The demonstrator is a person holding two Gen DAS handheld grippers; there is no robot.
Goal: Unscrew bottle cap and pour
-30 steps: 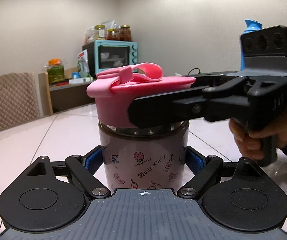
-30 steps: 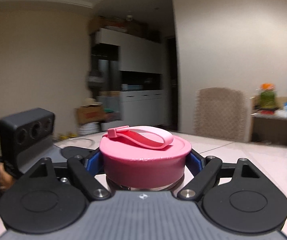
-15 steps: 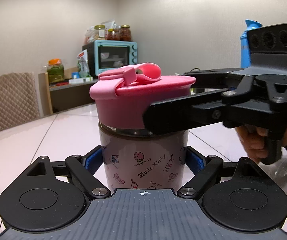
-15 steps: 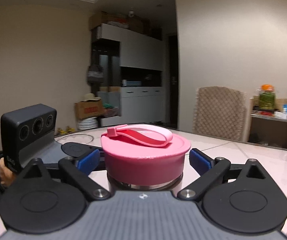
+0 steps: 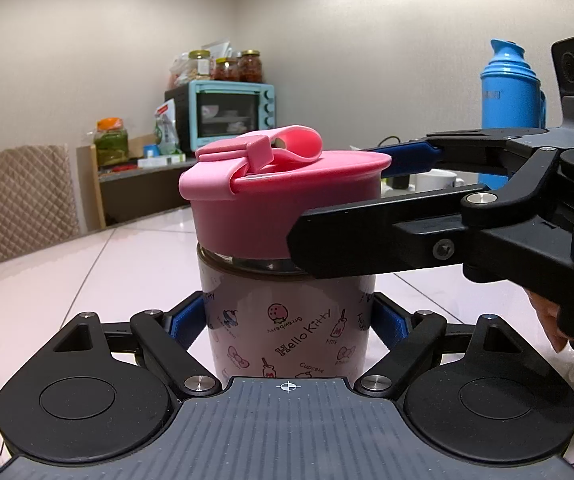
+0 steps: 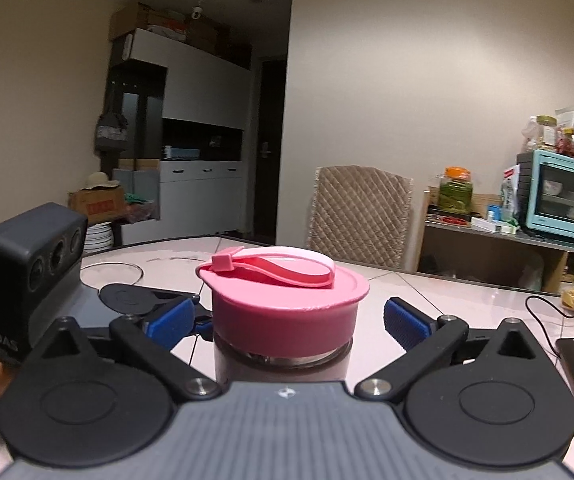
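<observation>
Left tongs clamped the bottle upright on the counter | right tongs spread wide — pads flanking the pink cap, not touching — cap sat on the bottle.

The bottle is showing printed words across its pale pink body: "Hello Kitty" in large letters, with smaller "Strawberry", "Milk" and "Cupcake" beside little drawings. A dark camera block is carrying white letters that are possibly reading "DAS". Other labels are looking too small to read.
</observation>
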